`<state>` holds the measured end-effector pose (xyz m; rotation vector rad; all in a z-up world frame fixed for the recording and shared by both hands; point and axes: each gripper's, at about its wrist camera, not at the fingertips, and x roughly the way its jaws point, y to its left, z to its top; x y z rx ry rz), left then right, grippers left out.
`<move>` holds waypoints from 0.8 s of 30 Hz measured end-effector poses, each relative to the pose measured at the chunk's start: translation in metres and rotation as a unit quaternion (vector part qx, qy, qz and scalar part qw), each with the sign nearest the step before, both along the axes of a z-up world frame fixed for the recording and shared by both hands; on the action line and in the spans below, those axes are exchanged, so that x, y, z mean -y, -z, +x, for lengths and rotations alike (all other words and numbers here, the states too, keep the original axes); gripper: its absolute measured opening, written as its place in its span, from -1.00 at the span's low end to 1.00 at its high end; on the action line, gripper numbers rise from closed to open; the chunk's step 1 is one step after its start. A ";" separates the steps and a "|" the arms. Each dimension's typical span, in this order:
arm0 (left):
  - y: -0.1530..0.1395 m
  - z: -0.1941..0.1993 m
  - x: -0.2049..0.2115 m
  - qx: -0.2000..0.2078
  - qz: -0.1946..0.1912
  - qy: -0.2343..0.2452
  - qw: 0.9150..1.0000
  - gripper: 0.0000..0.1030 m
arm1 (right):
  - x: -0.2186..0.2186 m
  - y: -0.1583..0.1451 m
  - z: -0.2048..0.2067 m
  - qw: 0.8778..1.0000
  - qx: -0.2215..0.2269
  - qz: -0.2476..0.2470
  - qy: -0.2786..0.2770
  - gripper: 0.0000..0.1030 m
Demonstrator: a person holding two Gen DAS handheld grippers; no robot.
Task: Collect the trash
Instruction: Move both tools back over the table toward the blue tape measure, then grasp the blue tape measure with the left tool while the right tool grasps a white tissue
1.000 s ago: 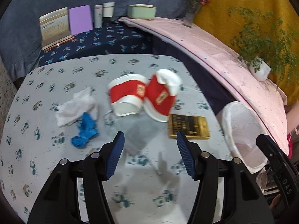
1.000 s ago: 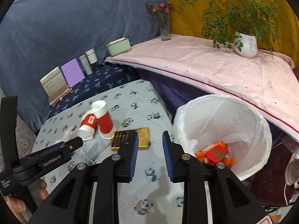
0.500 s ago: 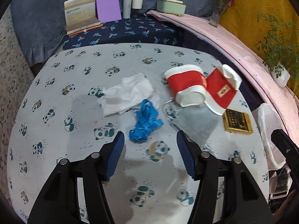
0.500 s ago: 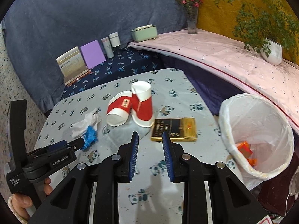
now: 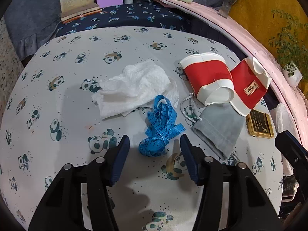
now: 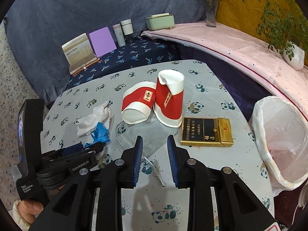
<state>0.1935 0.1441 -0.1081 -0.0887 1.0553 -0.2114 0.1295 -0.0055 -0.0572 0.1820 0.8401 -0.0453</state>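
Observation:
A crumpled blue tape measure (image 5: pixel 160 128) lies on the panda-print table (image 5: pixel 57 88), just ahead of and between the fingers of my open, empty left gripper (image 5: pixel 155 144). A crumpled white tissue (image 5: pixel 134 88) lies behind it. Two crushed red-and-white paper cups (image 5: pixel 208 80) (image 5: pixel 250 88) lie to the right on a grey pouch (image 5: pixel 219 129). A gold cigarette box (image 6: pixel 207 131) lies right of the cups. My right gripper (image 6: pixel 155 148) is open and empty, above the pouch (image 6: pixel 146 140), short of the cups (image 6: pixel 138 104). The white-lined trash bin (image 6: pixel 279 140) stands at the table's right edge.
A small torn wrapper strip (image 6: pixel 156 170) lies under my right gripper. Behind the table a dark blue bench holds a calendar (image 6: pixel 79 52), a purple card (image 6: pixel 102 41), two bottles (image 6: pixel 123 30) and a green box (image 6: pixel 159 21). A pink shelf with a vase (image 6: pixel 210 9) and potted plant (image 6: pixel 292 53) runs right.
My left gripper has swung left from the cups and moved in over the blue tape measure. My right gripper has turned from the bin toward the cups and come closer to them.

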 end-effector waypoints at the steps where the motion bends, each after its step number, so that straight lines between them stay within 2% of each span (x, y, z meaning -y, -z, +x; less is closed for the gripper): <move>1: 0.002 0.001 0.001 -0.003 -0.001 0.004 1.000 -0.25 | -0.002 0.002 0.003 1.000 -0.002 0.000 -0.001 -0.49; 2: 0.003 0.002 0.001 -0.005 0.000 0.007 1.000 -0.41 | -0.003 0.003 0.005 1.000 -0.004 0.001 -0.003 -0.49; 5: 0.002 -0.001 0.000 -0.001 -0.003 0.011 1.000 -0.46 | -0.008 0.005 0.010 1.000 -0.007 0.001 -0.008 -0.49; 9: -0.006 -0.011 -0.010 0.005 -0.016 0.007 1.000 -0.49 | -0.020 0.007 0.018 1.000 -0.010 0.002 -0.022 -0.49; 15: -0.022 -0.021 -0.051 0.016 -0.027 -0.037 0.999 -0.49 | -0.051 0.011 0.035 0.998 -0.013 0.011 -0.058 -0.49; 24: -0.036 -0.007 -0.100 0.032 -0.023 -0.094 0.995 -0.49 | -0.088 0.024 0.077 0.995 -0.027 0.033 -0.092 -0.49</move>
